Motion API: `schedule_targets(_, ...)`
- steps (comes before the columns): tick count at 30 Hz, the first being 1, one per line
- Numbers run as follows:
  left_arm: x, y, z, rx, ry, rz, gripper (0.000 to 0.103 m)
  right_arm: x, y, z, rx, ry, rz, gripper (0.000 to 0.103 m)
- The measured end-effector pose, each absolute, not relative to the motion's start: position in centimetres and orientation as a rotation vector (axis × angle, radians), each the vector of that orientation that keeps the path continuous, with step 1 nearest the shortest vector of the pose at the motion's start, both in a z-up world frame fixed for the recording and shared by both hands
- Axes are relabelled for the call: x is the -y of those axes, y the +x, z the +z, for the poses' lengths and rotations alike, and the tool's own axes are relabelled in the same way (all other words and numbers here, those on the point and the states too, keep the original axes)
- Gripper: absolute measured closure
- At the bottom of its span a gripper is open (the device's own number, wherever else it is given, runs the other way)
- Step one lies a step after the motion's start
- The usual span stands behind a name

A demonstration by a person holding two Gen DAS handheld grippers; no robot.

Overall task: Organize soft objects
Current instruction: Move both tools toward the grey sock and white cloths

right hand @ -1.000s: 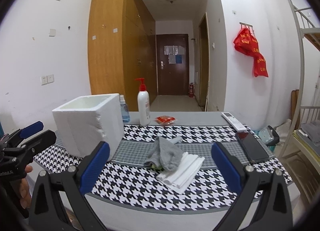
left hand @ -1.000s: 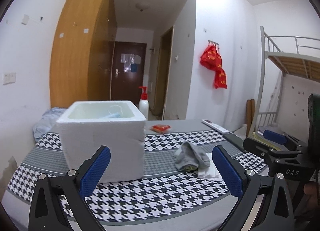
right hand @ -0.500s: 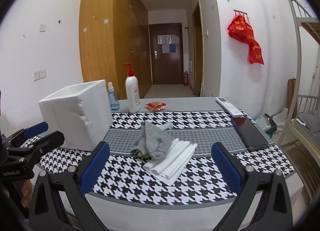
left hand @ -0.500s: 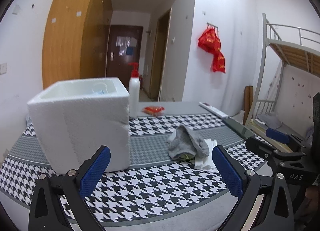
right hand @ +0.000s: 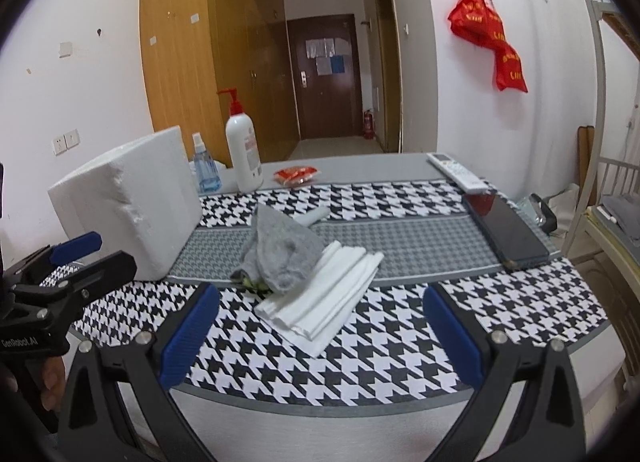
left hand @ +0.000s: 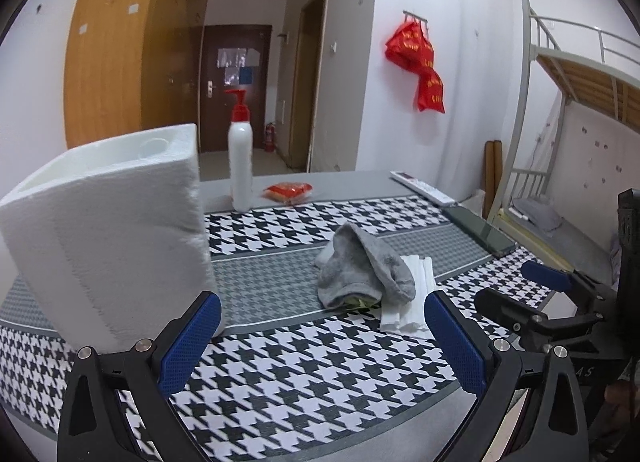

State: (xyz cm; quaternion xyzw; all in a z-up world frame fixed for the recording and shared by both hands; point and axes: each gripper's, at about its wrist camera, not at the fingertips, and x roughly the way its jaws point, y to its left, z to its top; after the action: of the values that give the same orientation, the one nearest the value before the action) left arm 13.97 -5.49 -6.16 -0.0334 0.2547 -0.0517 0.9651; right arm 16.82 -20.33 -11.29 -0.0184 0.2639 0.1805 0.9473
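Both my left gripper (left hand: 320, 336) and right gripper (right hand: 320, 328) gape wide, empty. I'm approaching the crumpled grey fabric sock (right hand: 284, 256). Next, I judge: pinch it, lift toward the white foam box (left hand: 108, 230).

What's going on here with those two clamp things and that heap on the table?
A person is holding a two-finger gripper in each hand, about to tidy soft things. Both the left gripper and the right gripper are open and empty, hovering at the near edge of the table. Ahead lies a crumpled grey sock resting partly on a folded white cloth. A white foam box stands open to the left. Nothing has been picked up yet.
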Motion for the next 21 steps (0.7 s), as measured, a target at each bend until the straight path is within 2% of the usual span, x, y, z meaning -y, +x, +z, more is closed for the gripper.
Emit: schedule_targets(21, 7.8, 20.0, -7.8, -0.643, -0.047, -0.093, 0.001, 21.6, 20.7, -13.5, -0.628, -0.033, 0.397, 0.000)
